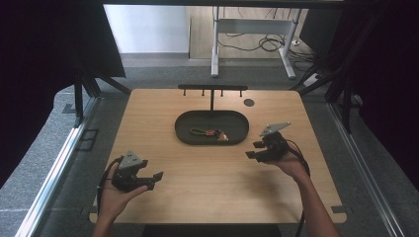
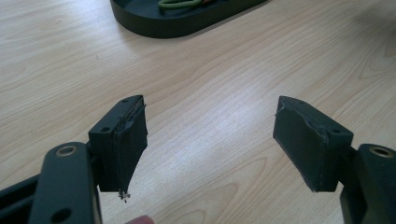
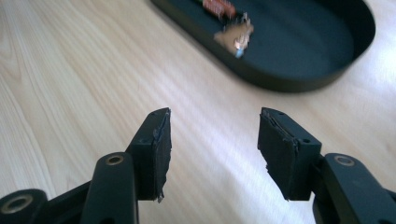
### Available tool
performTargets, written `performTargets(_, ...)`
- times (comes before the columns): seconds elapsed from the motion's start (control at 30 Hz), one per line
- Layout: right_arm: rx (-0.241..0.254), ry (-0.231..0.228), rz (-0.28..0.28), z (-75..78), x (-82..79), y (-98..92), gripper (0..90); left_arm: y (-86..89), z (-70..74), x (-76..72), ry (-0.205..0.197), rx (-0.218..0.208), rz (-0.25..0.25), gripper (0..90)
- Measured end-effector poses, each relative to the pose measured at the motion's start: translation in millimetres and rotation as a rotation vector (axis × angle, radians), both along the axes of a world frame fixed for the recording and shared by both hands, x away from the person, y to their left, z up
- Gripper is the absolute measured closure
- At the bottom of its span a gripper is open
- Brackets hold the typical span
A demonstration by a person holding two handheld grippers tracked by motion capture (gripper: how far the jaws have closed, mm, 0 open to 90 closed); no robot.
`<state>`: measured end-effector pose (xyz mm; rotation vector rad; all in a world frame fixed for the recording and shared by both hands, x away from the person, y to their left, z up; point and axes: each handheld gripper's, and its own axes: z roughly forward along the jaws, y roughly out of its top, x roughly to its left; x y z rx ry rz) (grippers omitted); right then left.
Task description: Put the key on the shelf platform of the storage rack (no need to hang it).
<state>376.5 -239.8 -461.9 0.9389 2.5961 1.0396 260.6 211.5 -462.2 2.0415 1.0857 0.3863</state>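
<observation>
Ahead of both tongs, on the far half of the wooden table (image 1: 197, 187), sits a dark oval tray (image 1: 185, 133) holding a green-corded keychain (image 1: 210, 133). Behind it stands a small hook rack (image 1: 212, 89). The left gripper (image 1: 157, 180) hovers well short of the tray, jaws spread wide and empty. The right gripper (image 1: 254, 149), just beside the tray's end, is likewise wide and empty. Nothing is grasped yet; I'd guess the next move is reaching the right gripper into the tray for the keychain.

1. Cut off by top edge, upper middle of left gripper view: tray (image 2: 187, 25), green cord (image 2: 180, 3).
2. Blurred, top centre of right gripper view: small coppery item (image 3: 235, 35).
</observation>
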Motion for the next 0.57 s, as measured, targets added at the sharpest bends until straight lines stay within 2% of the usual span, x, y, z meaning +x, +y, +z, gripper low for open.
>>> performTargets(0.13,0.026,0.002,-0.022,-14.3,-17.4,-13.1,44.4,-1.4,-1.2,0.5,0.003,0.004,-0.002,26.3)
performTargets(0.27,0.048,-0.005,-0.037,-20.8,-27.6,-21.0,44.3,-4.6,-2.2,0.7,0.006,0.008,-0.008,26.3)
performTargets(0.37,0.071,-0.019,-0.047,-20.4,-33.9,-23.5,44.1,-7.3,-3.0,0.7,0.005,0.014,-0.012,26.3)
performTargets(0.43,0.056,-0.029,-0.043,-17.2,-37.5,-23.1,42.4,-9.6,-3.3,0.5,0.001,0.019,-0.021,26.2)
performTargets(0.57,0.076,-0.052,-0.078,-14.8,-42.8,-29.2,39.3,-11.4,-4.2,1.0,0.0,0.019,-0.025,26.3)
